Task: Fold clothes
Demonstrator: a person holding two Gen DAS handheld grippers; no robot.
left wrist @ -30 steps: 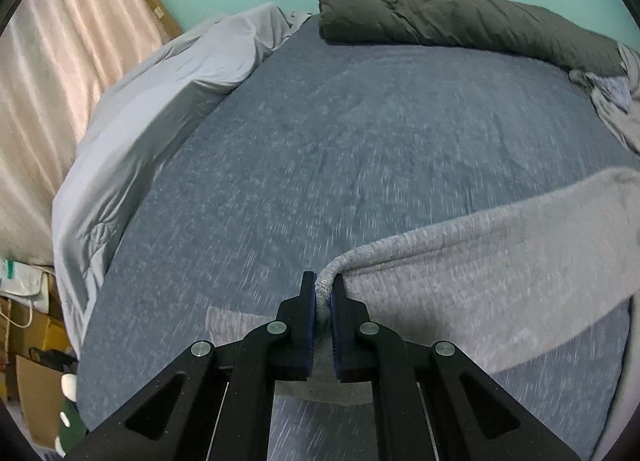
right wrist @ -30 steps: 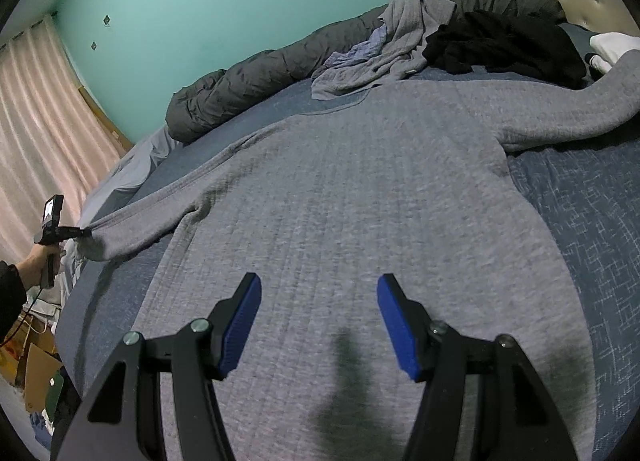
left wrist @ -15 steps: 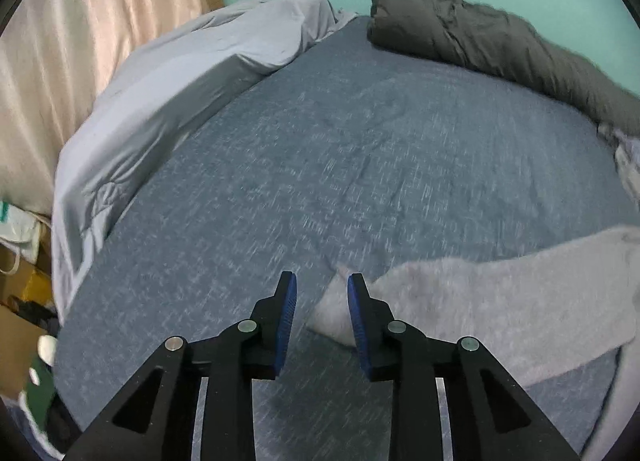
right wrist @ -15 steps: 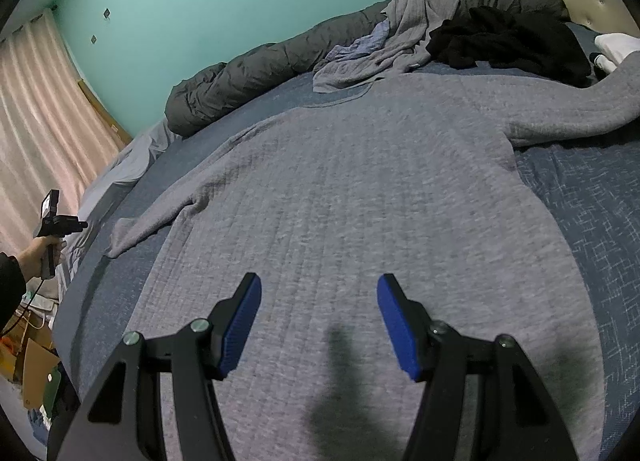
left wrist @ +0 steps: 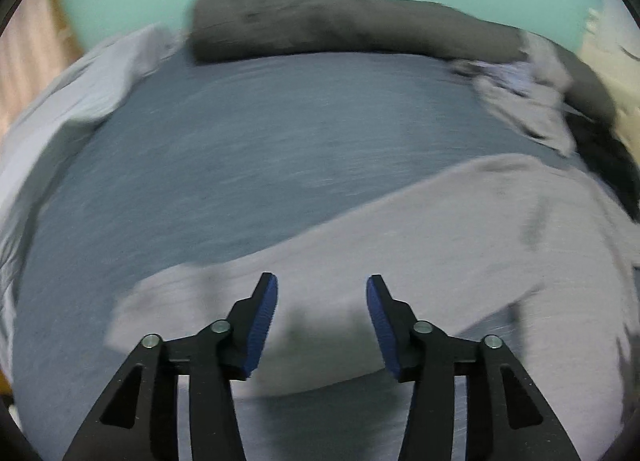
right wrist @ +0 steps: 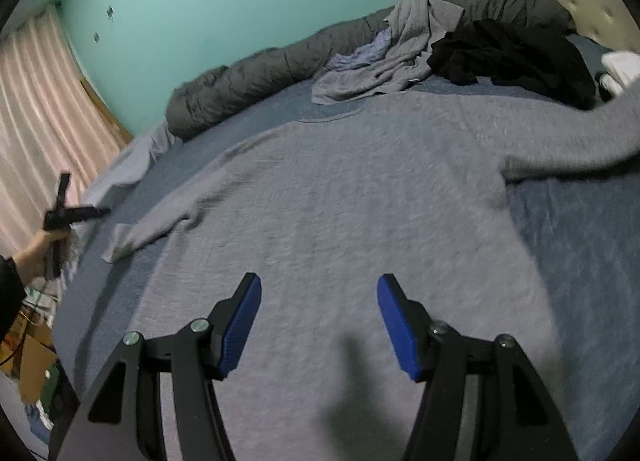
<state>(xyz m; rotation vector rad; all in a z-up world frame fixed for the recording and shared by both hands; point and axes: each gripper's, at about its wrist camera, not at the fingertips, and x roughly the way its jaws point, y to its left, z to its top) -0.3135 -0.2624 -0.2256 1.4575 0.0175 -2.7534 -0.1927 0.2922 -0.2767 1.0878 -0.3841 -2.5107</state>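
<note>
A grey knit sweater [right wrist: 340, 213] lies spread flat on the blue bed sheet [right wrist: 580, 245]. Its left sleeve [right wrist: 160, 221] stretches out to the left and its right sleeve [right wrist: 568, 141] to the right. My right gripper [right wrist: 318, 301] is open and empty above the sweater's lower body. My left gripper [left wrist: 322, 301] is open and empty just above the left sleeve [left wrist: 360, 245]; that view is blurred. It also shows in the right wrist view [right wrist: 76, 213], held in a hand off the bed's left side.
A rolled dark grey duvet [right wrist: 260, 77] lies along the far edge against the teal wall. A pile of grey and black clothes [right wrist: 460, 45] sits at the back right. A light grey sheet [left wrist: 60, 109] hangs at the left. Curtains [right wrist: 36, 109] stand left.
My left gripper let go of the sleeve cuff, opened wide and swung to the right over the sleeve. The sleeve dropped flat on the bed. My right gripper stayed open in place.
</note>
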